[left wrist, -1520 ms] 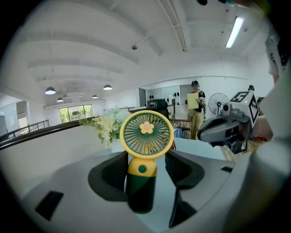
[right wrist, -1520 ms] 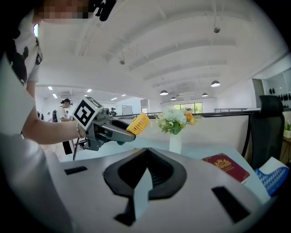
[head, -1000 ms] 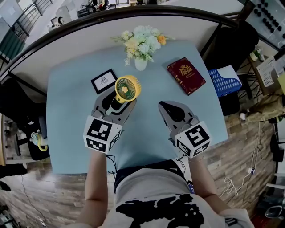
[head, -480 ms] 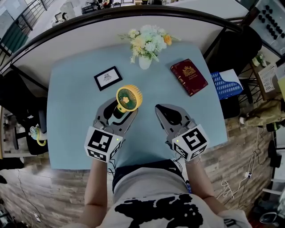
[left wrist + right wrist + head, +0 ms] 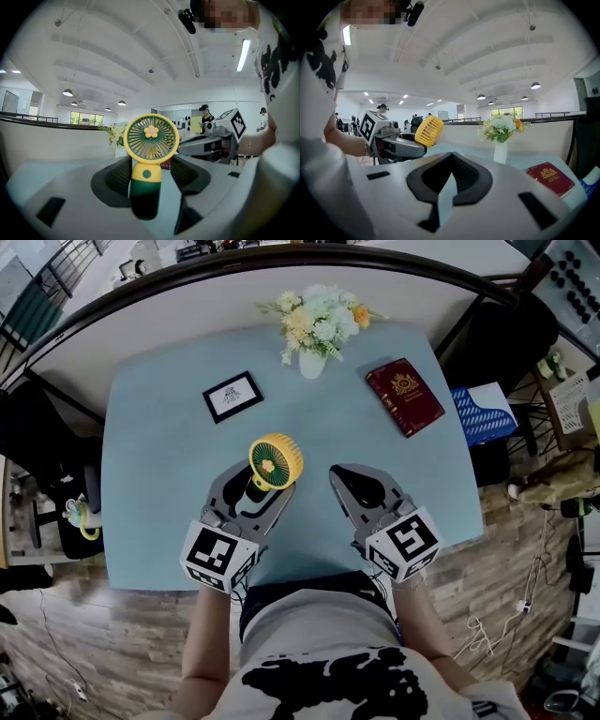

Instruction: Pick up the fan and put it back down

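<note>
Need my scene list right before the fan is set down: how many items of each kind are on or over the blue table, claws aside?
fan: 1
vase of flowers: 1
picture frame: 1
red book: 1
Total: 4

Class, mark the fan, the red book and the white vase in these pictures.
fan (image 5: 276, 461): head view, middle of the yellow grille.
red book (image 5: 404, 397): head view, centre of its cover.
white vase (image 5: 312, 363): head view, on its body.
</note>
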The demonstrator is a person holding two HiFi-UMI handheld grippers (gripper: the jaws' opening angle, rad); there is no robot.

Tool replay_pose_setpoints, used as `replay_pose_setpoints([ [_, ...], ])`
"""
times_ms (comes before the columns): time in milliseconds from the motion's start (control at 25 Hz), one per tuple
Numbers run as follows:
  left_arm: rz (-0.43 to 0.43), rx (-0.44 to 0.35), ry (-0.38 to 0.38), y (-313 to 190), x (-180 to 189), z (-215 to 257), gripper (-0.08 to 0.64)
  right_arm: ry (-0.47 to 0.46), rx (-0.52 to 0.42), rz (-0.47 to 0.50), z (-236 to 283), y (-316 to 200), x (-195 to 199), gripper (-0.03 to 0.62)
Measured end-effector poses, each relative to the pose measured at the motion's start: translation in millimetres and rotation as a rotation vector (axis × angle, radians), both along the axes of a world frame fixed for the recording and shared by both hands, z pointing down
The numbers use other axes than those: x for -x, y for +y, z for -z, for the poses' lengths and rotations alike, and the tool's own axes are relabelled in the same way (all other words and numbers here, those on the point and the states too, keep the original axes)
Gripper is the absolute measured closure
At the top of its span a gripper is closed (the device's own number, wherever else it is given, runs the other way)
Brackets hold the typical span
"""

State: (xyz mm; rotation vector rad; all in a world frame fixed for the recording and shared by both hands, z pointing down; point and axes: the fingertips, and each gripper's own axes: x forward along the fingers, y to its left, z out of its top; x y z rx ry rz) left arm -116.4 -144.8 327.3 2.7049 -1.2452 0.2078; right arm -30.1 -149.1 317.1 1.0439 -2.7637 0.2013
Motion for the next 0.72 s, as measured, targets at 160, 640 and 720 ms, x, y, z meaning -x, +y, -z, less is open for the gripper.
replay_pose_setpoints([
  [160,0.004,0.027,0.006,7,2,-7,0.293,-0.005,0.017,-0.003,-6,4,0,0.588],
  [640,-0.019,0.075,-0.024,15,-3,-28,0.293,0.003,0.086,-0.022,-32,7,-9,0.588],
  [720,-0.031,0.088,-0.023,14,-5,-30,0.293,0.002,0.099,-0.026,-35,7,-11,0.588],
])
